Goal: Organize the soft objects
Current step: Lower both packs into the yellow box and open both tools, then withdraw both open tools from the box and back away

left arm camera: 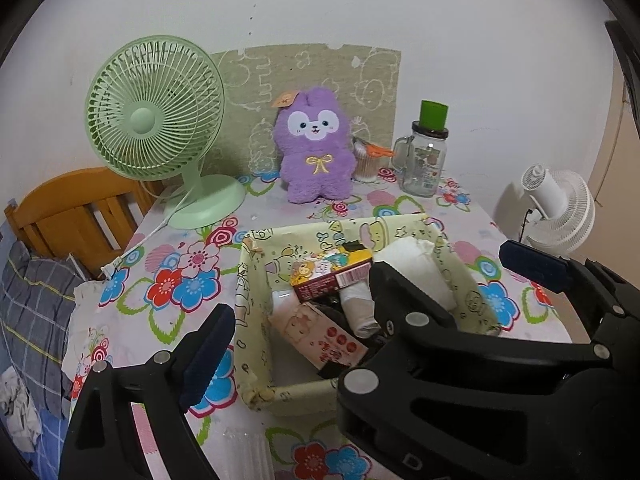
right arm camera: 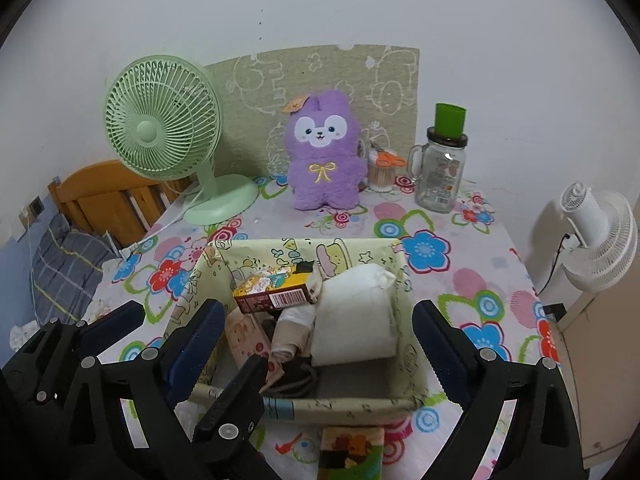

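Floral desk (right arm camera: 460,284) carries the fabric basket (right arm camera: 404,403); we find left tongs (left arm camera: 304,320) and right tongs (right arm camera: 320,344) open, empty; advise gripping the white pouch (right arm camera: 354,320) mid-body

Black grippers (right arm camera: 320,344), blue-padded jaws

A plain white wall (right arm camera: 400,8) backs a table under a flowered cloth (right arm camera: 472,280), with a wooden bedhead (left arm camera: 76,208) at its left.
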A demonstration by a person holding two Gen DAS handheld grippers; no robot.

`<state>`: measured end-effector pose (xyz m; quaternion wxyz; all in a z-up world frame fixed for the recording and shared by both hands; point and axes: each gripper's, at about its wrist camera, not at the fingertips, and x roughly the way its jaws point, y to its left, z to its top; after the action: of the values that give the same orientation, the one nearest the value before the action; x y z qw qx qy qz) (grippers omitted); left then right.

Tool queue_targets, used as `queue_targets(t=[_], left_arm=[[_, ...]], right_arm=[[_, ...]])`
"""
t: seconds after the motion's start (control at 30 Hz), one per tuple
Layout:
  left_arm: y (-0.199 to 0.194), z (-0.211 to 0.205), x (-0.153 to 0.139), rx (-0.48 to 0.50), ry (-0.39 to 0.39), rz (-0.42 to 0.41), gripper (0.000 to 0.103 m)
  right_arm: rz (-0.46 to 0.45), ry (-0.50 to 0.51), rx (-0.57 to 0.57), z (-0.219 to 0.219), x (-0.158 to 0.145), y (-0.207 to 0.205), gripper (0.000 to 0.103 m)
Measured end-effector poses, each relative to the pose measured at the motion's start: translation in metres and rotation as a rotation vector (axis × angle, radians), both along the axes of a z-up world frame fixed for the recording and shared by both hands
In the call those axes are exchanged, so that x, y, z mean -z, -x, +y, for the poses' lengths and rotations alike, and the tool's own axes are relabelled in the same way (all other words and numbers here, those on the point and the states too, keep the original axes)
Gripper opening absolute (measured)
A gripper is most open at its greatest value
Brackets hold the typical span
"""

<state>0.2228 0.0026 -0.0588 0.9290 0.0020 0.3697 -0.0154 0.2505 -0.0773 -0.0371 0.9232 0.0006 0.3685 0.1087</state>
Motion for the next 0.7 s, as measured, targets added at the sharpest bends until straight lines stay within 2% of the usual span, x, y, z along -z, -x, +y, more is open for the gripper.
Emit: queue_targets(t=[0.7], left_arm=[[0.057, -0.019, -0.036, 0.032, -0.019, -0.091, 0.093]], right_arm=[[-0.090, 0.011, 0.022, -0.019, -0.043, 0.063, 0.097]])
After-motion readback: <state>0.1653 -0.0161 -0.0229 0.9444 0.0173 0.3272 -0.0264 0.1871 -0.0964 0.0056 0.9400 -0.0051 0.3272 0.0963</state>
